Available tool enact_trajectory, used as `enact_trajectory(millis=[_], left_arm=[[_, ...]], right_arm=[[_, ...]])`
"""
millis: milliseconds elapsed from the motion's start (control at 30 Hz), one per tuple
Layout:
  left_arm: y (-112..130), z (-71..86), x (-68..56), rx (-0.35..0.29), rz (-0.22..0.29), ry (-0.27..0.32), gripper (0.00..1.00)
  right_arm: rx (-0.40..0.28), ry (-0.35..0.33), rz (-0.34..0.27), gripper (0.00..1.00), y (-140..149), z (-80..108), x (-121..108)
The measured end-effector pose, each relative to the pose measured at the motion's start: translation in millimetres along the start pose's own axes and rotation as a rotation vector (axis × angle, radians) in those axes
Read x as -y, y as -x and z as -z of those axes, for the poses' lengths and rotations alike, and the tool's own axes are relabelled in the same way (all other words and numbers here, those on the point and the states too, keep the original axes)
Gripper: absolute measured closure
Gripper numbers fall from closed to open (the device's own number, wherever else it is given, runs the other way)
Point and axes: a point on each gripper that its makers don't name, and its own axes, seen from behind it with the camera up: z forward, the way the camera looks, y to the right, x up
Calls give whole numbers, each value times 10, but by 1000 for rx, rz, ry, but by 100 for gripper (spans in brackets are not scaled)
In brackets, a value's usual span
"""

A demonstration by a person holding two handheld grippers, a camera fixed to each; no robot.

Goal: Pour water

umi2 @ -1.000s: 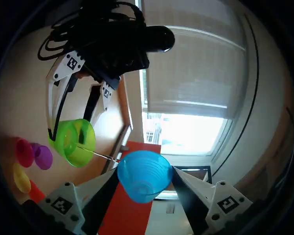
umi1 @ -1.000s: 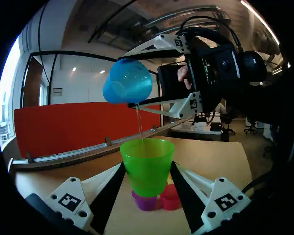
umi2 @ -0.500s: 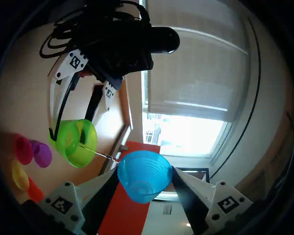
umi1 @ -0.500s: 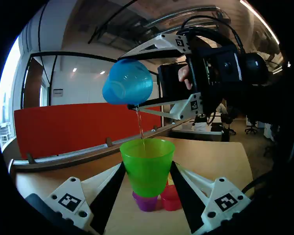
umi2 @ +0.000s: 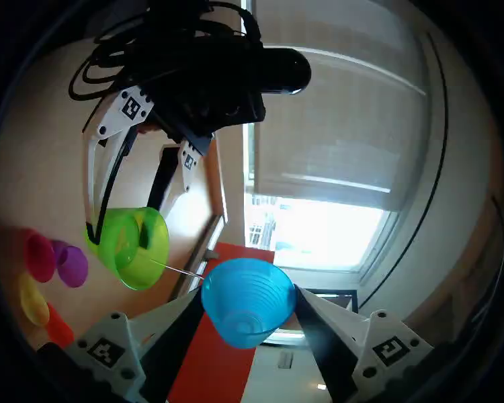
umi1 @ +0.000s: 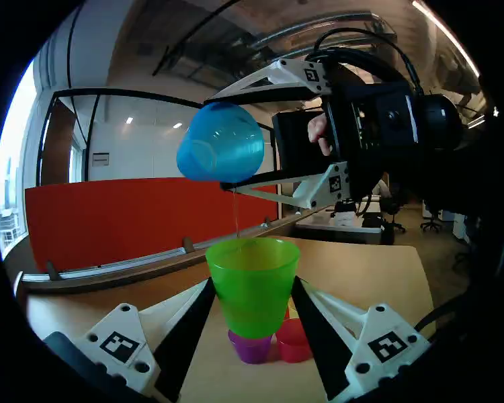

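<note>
Over the wooden table [umi1: 373, 269], the left gripper [umi1: 252, 299] was clenched on the upright green cup [umi1: 253, 285] at the near middle, both fingers pressing its sides. The right gripper [umi2: 248, 302] grasped the blue cup [umi1: 220, 142], tipped just above the green one, and a thin thread of water [umi1: 236, 213] fell from its rim into the green cup. A purple cup [umi1: 250, 348] and a red cup [umi1: 294, 340] stood on the table beyond.

The left gripper [umi1: 252, 292] and right gripper [umi2: 248, 299] are both showing white triangular fingers [umi1: 148, 322], black inner pads [umi1: 185, 332] and square black-and-white markers [umi1: 119, 346], while black cables [umi1: 359, 40] are looping over the right one's black camera housing [umi1: 386, 127].
</note>
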Motion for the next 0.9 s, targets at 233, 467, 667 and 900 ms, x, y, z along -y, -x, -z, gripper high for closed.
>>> enact_trajectory(millis=[233,467,667,900], left_arm=[[-8,-2,4,-2,-1,-3,19],[-18,6,4,-2,-1,-4,19],[-29,12,-4,-1,-3,-2,19],[-31,22,-4,0,-5,-5,19]], right_arm=[[-1,3,-5,7,8,-8,-16],[-4,8,-31,7,45,-21,-45],[-8,19,-81,7,103,-15,-109],[-2,28,-130,7,199,-9,-152]])
